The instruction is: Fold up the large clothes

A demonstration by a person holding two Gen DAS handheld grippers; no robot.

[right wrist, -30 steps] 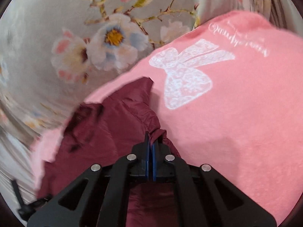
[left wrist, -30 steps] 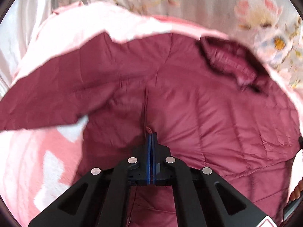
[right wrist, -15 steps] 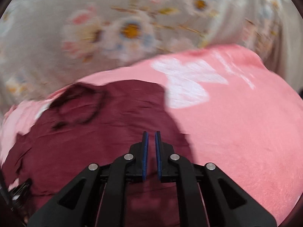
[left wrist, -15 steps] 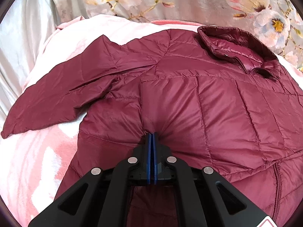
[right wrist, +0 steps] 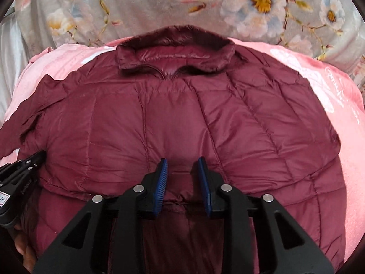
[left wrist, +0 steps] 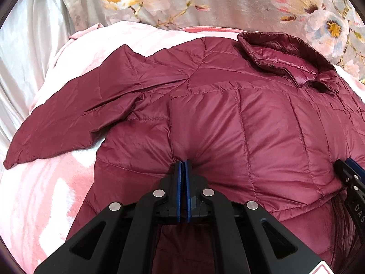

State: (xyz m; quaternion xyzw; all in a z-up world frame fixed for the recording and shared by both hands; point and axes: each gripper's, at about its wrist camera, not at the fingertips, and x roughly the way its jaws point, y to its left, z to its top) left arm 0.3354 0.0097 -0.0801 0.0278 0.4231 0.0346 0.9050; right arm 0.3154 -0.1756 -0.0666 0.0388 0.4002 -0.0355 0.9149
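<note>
The quilted maroon down jacket [right wrist: 182, 118] lies front-up and spread on the fluffy pink blanket [left wrist: 45, 194] covering the bed, collar toward the grey floral pillow [right wrist: 136, 6], with one sleeve [left wrist: 75, 118] splayed out over the blanket. The left tool [left wrist: 182, 166] is clamped on a pinch of the jacket's shell near the lower hem, while the right tool [right wrist: 182, 166] has its jaws opening, the blue pads apart and pressing on nothing, the fabric merely lying beneath them. The risk, I judge, is that the slick, puffy shell slides out of the left tool's thin pinch, or that pulling on one side alone drags the whole jacket askew, spoiling the flat lay. A second ago the jacket was bunched and in motion, with both tools closed on it; it has since settled flat, and the right tool has let go.
</note>
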